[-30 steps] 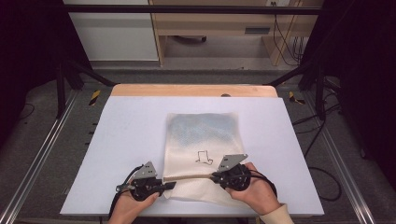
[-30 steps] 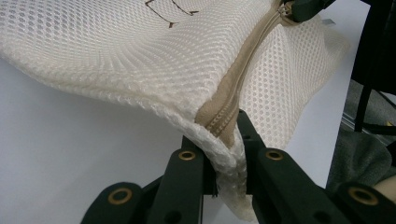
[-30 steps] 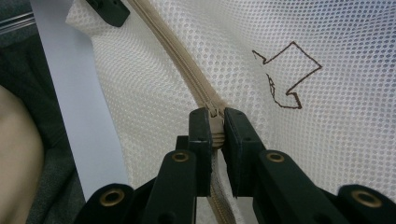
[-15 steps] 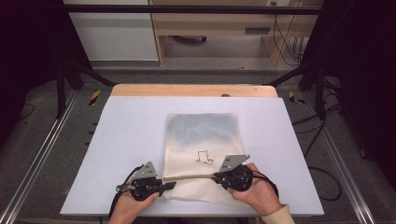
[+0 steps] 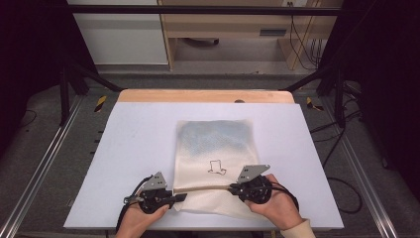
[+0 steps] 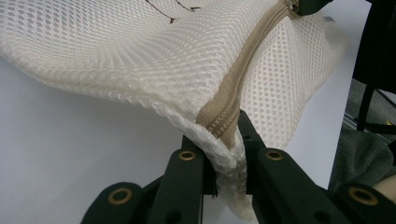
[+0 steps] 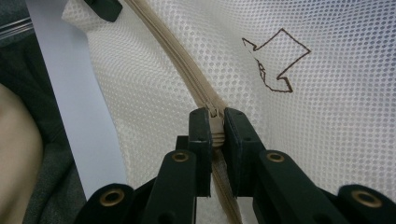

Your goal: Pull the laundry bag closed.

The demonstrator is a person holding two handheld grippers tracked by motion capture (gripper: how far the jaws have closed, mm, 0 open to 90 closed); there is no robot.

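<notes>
Cream mesh zippered bag (image 5: 214,163) flat on white surface (image 5: 133,148), near edge. Left tongs (image 6: 227,161) clamped on bag's zipper-end corner; right tongs (image 7: 215,126) clamped on tan zipper (image 7: 187,70) pull. Zipper taut between them.

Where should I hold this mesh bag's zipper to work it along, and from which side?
Grip the zipper slider, coming in from the bag's right end along the beige zipper; the right tool already pinches it there. The left tool clamps the mesh bag at the zipper's left end, probably keeping the raised seam taut enough for the slider to travel.
</notes>
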